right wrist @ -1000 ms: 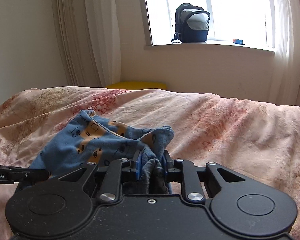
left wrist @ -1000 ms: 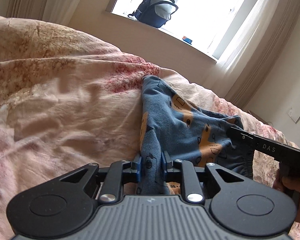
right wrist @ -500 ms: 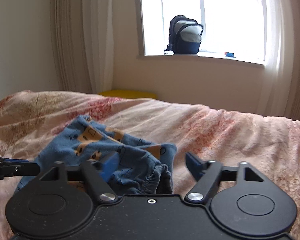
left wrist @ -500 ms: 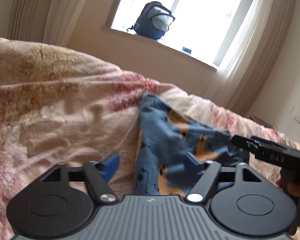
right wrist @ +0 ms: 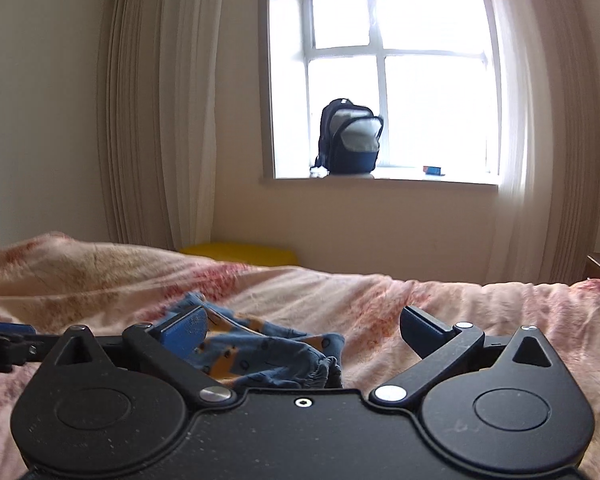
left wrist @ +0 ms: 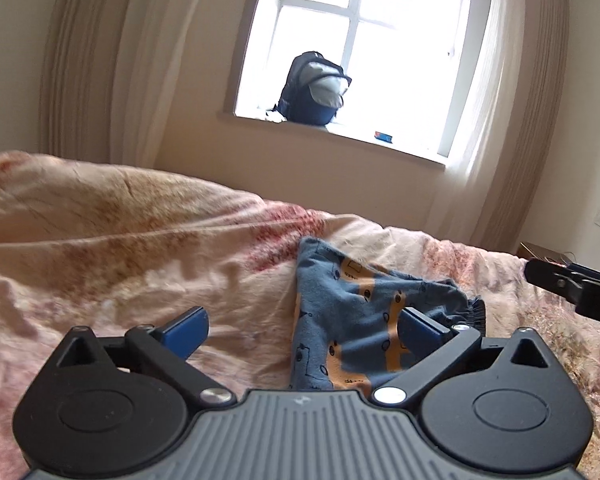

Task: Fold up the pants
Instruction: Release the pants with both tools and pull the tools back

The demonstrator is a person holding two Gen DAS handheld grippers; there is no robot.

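Bedroom setting: a floral pink duvet (left wrist: 140, 248) serves as the work surface, with a window and curtains behind.

Nearest, the left gripper (left wrist: 302, 330) has just been opening; its jaws stand at full spread with nothing clamped. The blue car-print pants (left wrist: 364, 320) lie on the duvet under and beyond it, at about 1 o'clock in the left wrist view, bunched, with the elastic waistband toward 3 o'clock. The right gripper (right wrist: 304, 330) has likewise just been opening and grips nothing; in its view the pants (right wrist: 260, 348) sit low at 11 o'clock, partly behind its left blue pad (right wrist: 184, 334).

Step in hand, as judged: release and withdrawal after a fold. Done well, both tools clear the cloth without snagging, and the bundle should be checked for squareness, since it looks rumpled.

Pose: both grippers point slightly downward across the bed, roughly side by side; the right gripper's tip (left wrist: 568, 286) shows at 3 o'clock in the left view.

Farthest, a dark backpack (right wrist: 350, 142) stands on the windowsill (right wrist: 380, 186).
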